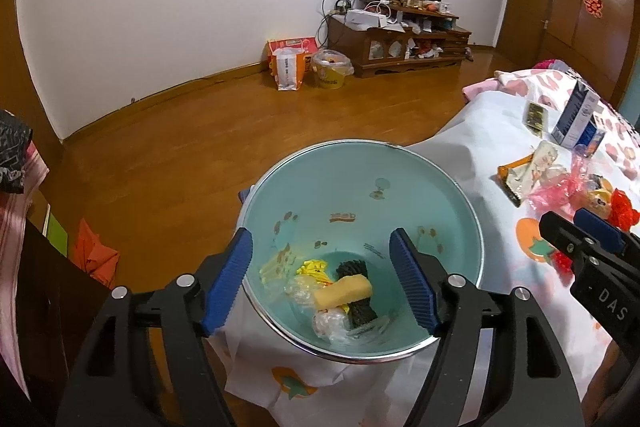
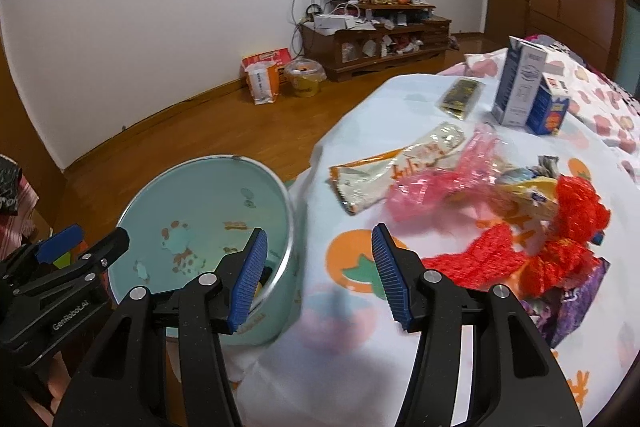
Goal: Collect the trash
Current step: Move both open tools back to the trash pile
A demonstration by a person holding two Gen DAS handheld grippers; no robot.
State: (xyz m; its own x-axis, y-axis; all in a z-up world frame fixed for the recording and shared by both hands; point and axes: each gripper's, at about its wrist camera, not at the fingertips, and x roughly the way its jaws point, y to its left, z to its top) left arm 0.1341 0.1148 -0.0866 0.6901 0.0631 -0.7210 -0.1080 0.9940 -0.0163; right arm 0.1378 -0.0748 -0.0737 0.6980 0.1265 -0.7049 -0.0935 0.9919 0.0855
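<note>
From my left wrist cam: my left gripper (image 1: 322, 277) is spread wide with nothing in it, hanging right over the mint-green trash bin (image 1: 420, 163). Down in the bottom of the bin there's a yellow sponge-looking block (image 1: 343, 291), a black ridged thing (image 1: 356, 293), a yellow wrapper (image 1: 311, 269) and some crumpled clear plastic (image 1: 330, 323). The bin sits at the edge of a table covered in a white cloth with orange fruit prints (image 1: 460, 155). My right gripper (image 1: 576, 233) pokes in from the right side, over the cloth.

From my right wrist cam: the right gripper (image 2: 318, 277) is also wide apart and empty, hovering over the cloth just beside the bin (image 2: 192, 179). Trash on the table ahead of it: red mesh netting (image 2: 560, 227), crinkled pink cellophane (image 2: 432, 187), an orange-and-white snack wrapper (image 2: 384, 171), a purple wrapper (image 2: 576, 311), a small dark sachet (image 2: 460, 95) and a blue-and-white carton (image 2: 520, 87) standing upright further back. The left gripper (image 2: 80, 239) shows at the left edge.
</note>
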